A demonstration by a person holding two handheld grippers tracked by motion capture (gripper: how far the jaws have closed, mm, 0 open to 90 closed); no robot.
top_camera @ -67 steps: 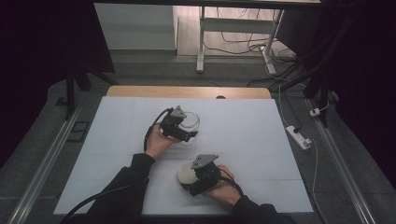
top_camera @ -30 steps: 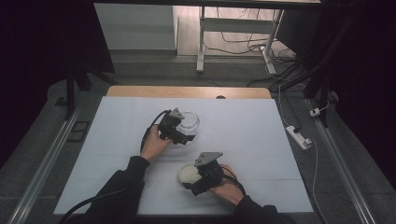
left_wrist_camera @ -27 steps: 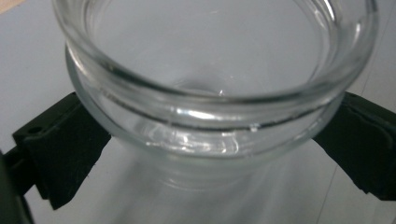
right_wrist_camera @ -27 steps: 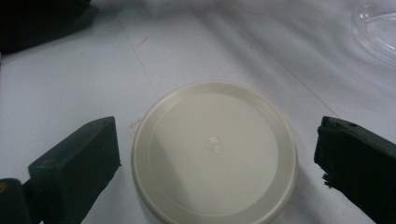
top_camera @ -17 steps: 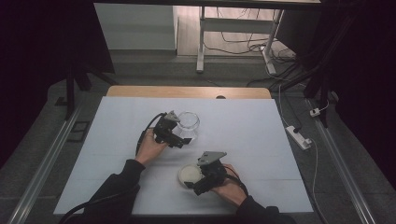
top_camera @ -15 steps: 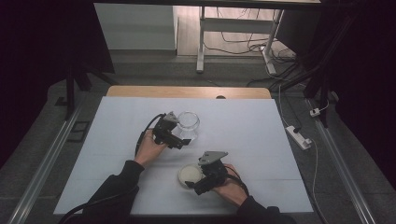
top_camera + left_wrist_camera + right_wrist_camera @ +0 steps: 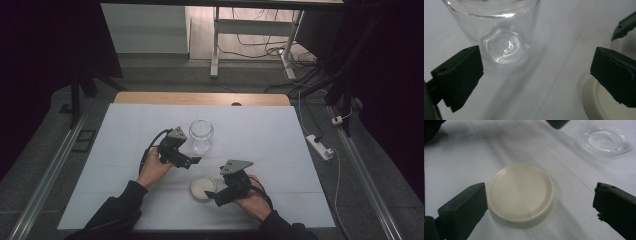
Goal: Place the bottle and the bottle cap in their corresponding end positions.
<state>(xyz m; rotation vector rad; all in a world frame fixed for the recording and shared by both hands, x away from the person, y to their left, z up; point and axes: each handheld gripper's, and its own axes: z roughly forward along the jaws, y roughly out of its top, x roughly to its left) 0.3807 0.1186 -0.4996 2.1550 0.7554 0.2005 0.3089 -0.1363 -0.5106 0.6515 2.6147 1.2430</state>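
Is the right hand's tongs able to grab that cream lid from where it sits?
Probably yes: the right tongs stand open around the cream lid, nothing lying between them.

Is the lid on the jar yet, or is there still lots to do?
Not yet. The glass jar stands open on the white table, and the cream lid lies flat beside it. The right gripper is open around the lid but not squeezing it. The left gripper is open near the jar. Grabbing, lifting and putting the lid on are probably still left.
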